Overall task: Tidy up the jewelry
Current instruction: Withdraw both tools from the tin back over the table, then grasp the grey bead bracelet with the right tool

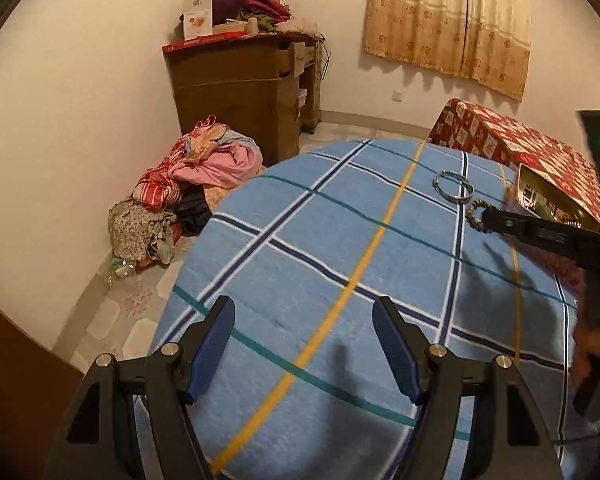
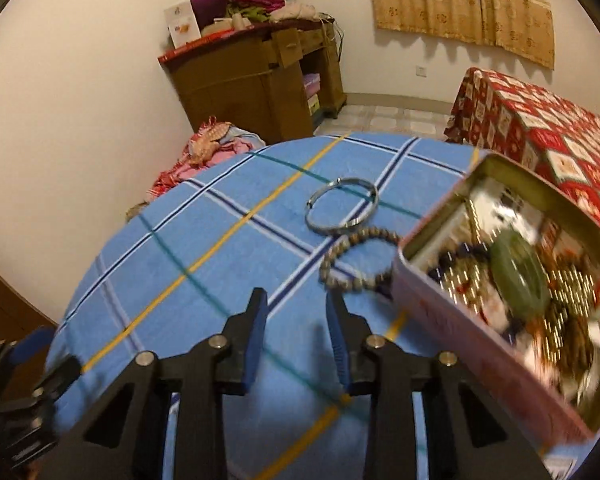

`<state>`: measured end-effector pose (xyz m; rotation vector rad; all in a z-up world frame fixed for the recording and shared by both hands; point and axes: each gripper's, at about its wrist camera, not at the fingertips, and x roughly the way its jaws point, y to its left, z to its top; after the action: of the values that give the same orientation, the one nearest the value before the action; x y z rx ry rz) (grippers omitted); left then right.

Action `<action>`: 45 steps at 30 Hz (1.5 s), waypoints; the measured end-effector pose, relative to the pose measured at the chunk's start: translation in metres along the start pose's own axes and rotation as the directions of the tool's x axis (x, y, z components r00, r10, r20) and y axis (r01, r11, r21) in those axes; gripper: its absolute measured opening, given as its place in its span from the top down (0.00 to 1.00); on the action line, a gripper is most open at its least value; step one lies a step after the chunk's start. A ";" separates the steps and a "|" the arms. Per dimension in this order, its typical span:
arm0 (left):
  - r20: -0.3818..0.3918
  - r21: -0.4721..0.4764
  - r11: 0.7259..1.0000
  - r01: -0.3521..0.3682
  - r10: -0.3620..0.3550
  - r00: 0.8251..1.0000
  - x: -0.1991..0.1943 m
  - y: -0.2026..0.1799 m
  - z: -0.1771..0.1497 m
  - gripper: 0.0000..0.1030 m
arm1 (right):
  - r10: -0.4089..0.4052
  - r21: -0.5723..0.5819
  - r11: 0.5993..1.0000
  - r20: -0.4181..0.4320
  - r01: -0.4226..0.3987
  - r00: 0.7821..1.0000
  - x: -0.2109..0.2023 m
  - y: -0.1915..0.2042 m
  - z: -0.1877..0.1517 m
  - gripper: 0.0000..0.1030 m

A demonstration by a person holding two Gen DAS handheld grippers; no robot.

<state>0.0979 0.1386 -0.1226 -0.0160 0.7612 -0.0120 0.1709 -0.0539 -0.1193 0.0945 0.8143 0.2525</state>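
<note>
A silver bangle (image 2: 342, 210) and a beaded bracelet (image 2: 356, 260) lie on the blue plaid blanket (image 2: 204, 264), beside an open tin (image 2: 512, 280) that holds several pieces of jewelry, a green bangle among them. My right gripper (image 2: 296, 300) is open and empty, just short of the beaded bracelet. In the left wrist view the right gripper (image 1: 488, 218) reaches the beaded bracelet (image 1: 474, 218), with the silver bangle (image 1: 452, 186) behind it. My left gripper (image 1: 304, 316) is open wide and empty over the blanket's near part.
A red patterned cloth (image 1: 512, 140) covers a table behind the tin. A pile of clothes (image 1: 188, 184) lies on the floor by a wooden desk (image 1: 240, 92) stacked with boxes and fabric. A curtain (image 1: 448, 16) hangs on the far wall.
</note>
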 end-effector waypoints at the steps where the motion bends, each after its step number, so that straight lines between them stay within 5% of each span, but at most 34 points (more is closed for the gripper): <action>1: 0.003 0.000 1.000 0.002 -0.002 1.000 0.002 0.002 0.002 0.31 | -0.008 -0.003 1.000 -0.007 0.008 1.000 0.003 -0.001 0.001 0.67; 9: 0.014 0.012 1.000 0.017 -0.017 1.000 0.017 0.003 0.020 0.31 | -0.098 -0.105 0.990 -0.060 0.091 0.993 0.032 0.005 0.010 0.68; 10: 0.015 0.017 1.000 0.018 -0.018 1.000 0.018 0.003 0.021 0.31 | -0.114 -0.123 0.987 -0.064 0.105 0.991 0.033 0.005 0.011 0.72; 11: 0.015 0.021 1.000 0.020 -0.020 1.000 0.020 0.002 0.024 0.31 | -0.123 -0.128 0.985 -0.071 0.114 0.990 0.033 0.004 0.012 0.92; 15: 0.020 0.039 0.999 0.034 -0.035 0.999 0.023 -0.006 0.031 0.31 | 0.013 -0.031 0.999 -0.128 -0.017 0.992 0.034 -0.016 0.007 0.96; 16: 0.015 0.038 0.998 0.040 -0.040 0.999 0.026 -0.007 0.032 0.31 | 0.100 0.017 0.995 -0.126 -0.098 0.987 0.027 -0.022 0.002 0.96; 21: 0.001 0.043 0.998 0.046 -0.046 0.999 0.034 -0.017 0.037 0.31 | 0.215 0.058 0.975 -0.008 -0.215 0.976 -0.020 -0.023 -0.017 0.96; 25: -0.002 0.030 0.998 0.064 -0.064 0.998 0.034 -0.025 0.039 0.31 | 0.120 -0.044 0.992 0.034 -0.119 0.992 -0.024 -0.010 -0.015 0.94; 35: 0.015 0.031 0.998 0.048 -0.048 0.999 0.027 -0.015 0.038 0.31 | -0.077 -0.130 0.989 -0.060 0.069 0.995 0.029 -0.001 0.013 0.88; 40: 0.013 -0.013 0.998 0.061 -0.061 0.998 0.030 -0.004 0.038 0.31 | -0.085 -0.135 0.988 -0.069 0.076 0.994 0.026 -0.003 0.009 0.65; 45: 0.016 -0.020 0.998 0.065 -0.065 0.998 0.030 -0.002 0.038 0.31 | -0.139 -0.191 0.974 -0.063 0.125 0.988 0.036 0.009 0.014 0.62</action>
<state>0.1459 0.1369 -0.1154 -0.0607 0.7452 -0.0659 0.2033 -0.0357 -0.1338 -0.1461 0.8649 0.2061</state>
